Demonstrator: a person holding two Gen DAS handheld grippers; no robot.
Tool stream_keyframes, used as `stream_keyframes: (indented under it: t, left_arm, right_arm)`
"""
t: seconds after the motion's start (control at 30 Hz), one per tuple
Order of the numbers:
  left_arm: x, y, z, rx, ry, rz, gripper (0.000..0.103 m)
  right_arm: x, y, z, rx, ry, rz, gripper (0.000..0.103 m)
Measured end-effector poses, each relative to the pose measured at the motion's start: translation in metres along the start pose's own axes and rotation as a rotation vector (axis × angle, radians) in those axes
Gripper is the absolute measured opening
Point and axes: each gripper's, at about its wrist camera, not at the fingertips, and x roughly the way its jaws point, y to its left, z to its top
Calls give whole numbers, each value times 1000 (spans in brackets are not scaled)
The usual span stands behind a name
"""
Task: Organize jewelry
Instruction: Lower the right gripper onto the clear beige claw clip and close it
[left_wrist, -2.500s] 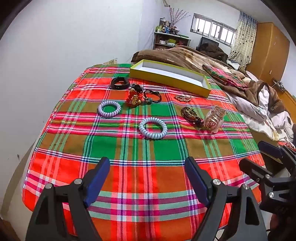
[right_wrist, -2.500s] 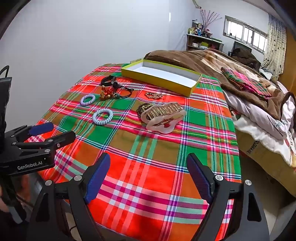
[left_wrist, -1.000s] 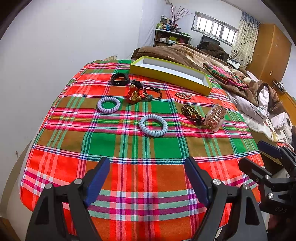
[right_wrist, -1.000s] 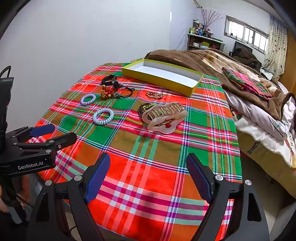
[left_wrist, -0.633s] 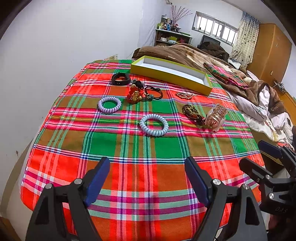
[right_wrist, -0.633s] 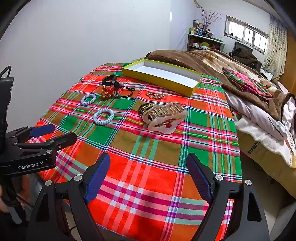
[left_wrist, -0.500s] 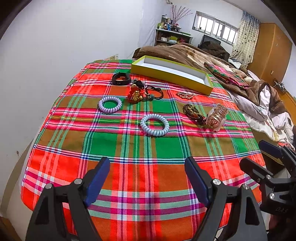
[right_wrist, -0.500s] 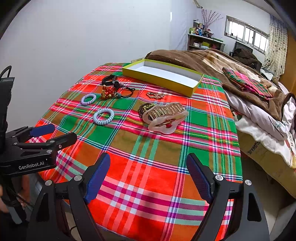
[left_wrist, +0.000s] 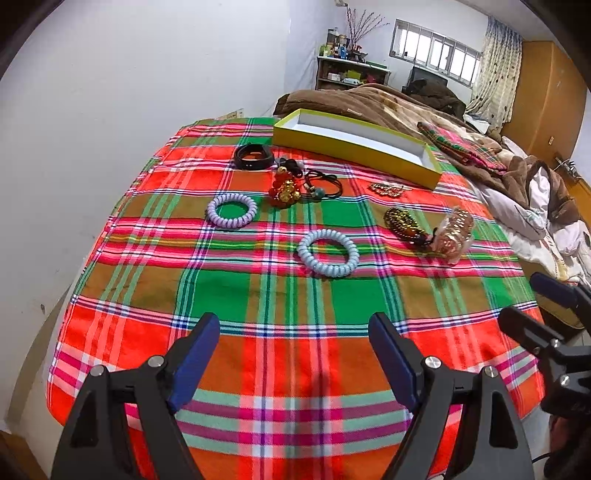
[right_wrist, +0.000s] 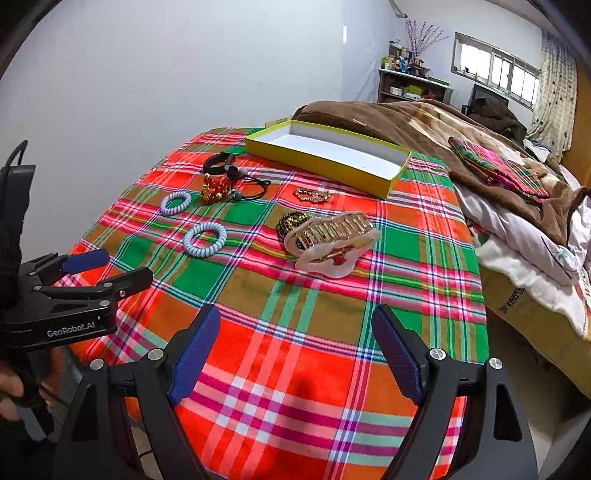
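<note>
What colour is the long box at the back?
The box is yellow outside and white inside, clearest in the right wrist view.

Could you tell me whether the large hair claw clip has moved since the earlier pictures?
No; the claw clip still lies against the dark beaded bracelet.

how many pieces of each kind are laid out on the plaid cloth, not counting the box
spiral coil ties: 2 (lilac one, pale blue one)
black band: 1
red and gold bead cluster: 1
black cord ties with beads: 1 bunch
small gold chain piece: 1
dark beaded bracelet: 1
large hair claw clip: 1
total: 8
</note>
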Motion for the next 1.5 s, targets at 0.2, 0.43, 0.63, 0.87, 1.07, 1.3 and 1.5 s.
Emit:
stream_keyframes:
  t: [0.2, 0.43, 0.63, 0.87, 1.07, 1.3, 1.5]
  left_arm:
    - [12, 10, 8, -21, 10, -14, 84]
    - [26, 21, 25, -57, 14, -28, 84]
    - [40, 28, 33, -94, 39, -100, 84]
    - [50, 22, 39, -82, 46, -142, 81]
    - [58, 21, 42, -81, 54, -161, 81]
    - [65, 18, 45, -66, 58, -174, 80]
    - [70, 7, 46, -30, 64, -176, 64]
  right_arm:
    - [13, -6, 9, 4, 1, 5, 84]
    - [28, -20, 24, 72, 0, 18, 84]
    - [46, -30, 36, 153, 12, 29, 83]
    - [66, -39, 48, 252, 35, 26, 81]
    - [82, -44, 49, 295, 78, 31, 54]
    - [74, -58, 42, 317, 79, 18, 40]
    - [71, -66, 40, 305, 66, 3, 39]
